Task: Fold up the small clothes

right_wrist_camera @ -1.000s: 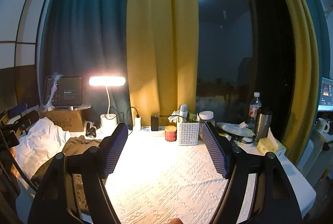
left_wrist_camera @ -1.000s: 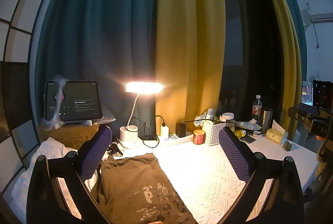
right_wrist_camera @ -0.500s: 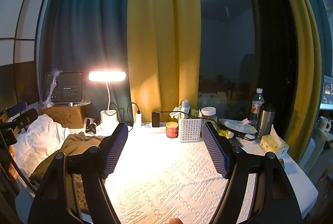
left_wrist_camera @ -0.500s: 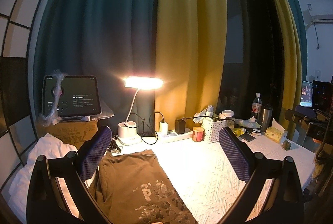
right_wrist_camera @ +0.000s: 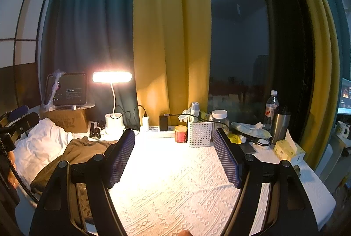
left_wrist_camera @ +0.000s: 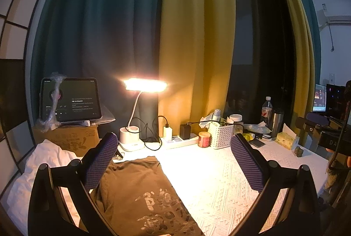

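Observation:
A brown T-shirt [left_wrist_camera: 140, 194] with a pale printed design lies flat on the white textured tablecloth [left_wrist_camera: 219, 183], at the left of the table. It also shows in the right wrist view [right_wrist_camera: 76, 152], left of the fingers. My left gripper [left_wrist_camera: 173, 161] is open and empty, held above the shirt's far right edge. My right gripper [right_wrist_camera: 175, 154] is open and empty, above bare tablecloth [right_wrist_camera: 175, 192] to the right of the shirt.
A lit desk lamp [left_wrist_camera: 144, 85], tablet [left_wrist_camera: 71, 100] on a cardboard box, power strip, red jar [left_wrist_camera: 204, 139], white basket [left_wrist_camera: 220, 135], bottle [left_wrist_camera: 266, 108] and steel flask line the table's back. White cloth [left_wrist_camera: 48, 159] is piled at the left. Curtains hang behind.
Both grippers have tilted slightly so the table sits lower in view. The shirt has not moved and both grippers stay open.

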`<state>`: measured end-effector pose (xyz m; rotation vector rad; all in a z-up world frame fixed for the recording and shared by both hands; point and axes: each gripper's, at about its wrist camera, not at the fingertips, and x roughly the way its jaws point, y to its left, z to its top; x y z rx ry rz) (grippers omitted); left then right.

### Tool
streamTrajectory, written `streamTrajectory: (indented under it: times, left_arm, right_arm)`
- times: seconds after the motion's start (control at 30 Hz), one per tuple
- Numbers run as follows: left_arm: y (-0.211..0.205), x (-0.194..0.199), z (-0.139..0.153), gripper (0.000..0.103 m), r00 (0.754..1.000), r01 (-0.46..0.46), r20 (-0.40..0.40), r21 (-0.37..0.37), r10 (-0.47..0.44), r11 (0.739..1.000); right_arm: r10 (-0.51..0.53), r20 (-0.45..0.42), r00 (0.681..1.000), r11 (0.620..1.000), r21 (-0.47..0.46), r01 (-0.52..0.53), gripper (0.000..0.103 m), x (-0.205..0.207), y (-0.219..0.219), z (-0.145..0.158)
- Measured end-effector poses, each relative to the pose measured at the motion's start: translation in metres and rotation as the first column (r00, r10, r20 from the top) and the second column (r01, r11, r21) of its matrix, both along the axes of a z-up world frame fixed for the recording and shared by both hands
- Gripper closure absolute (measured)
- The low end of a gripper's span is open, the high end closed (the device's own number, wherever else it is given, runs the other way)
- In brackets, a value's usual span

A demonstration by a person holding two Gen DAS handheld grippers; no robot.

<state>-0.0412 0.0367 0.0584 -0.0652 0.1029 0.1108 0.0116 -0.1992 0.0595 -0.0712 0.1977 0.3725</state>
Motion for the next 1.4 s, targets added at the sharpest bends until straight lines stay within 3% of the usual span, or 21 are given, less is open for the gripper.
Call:
streamTrajectory:
  times: [1.4]
  left_arm:
    - [-0.0052,0.0020,-0.0032,0.001,1.000,0.015,-0.010,0.004,-0.014,1.000]
  right_arm:
    - [-0.011,-0.009,1.000,1.000,0.004,0.011,0.026,-0.0008,-0.0059,-0.0046]
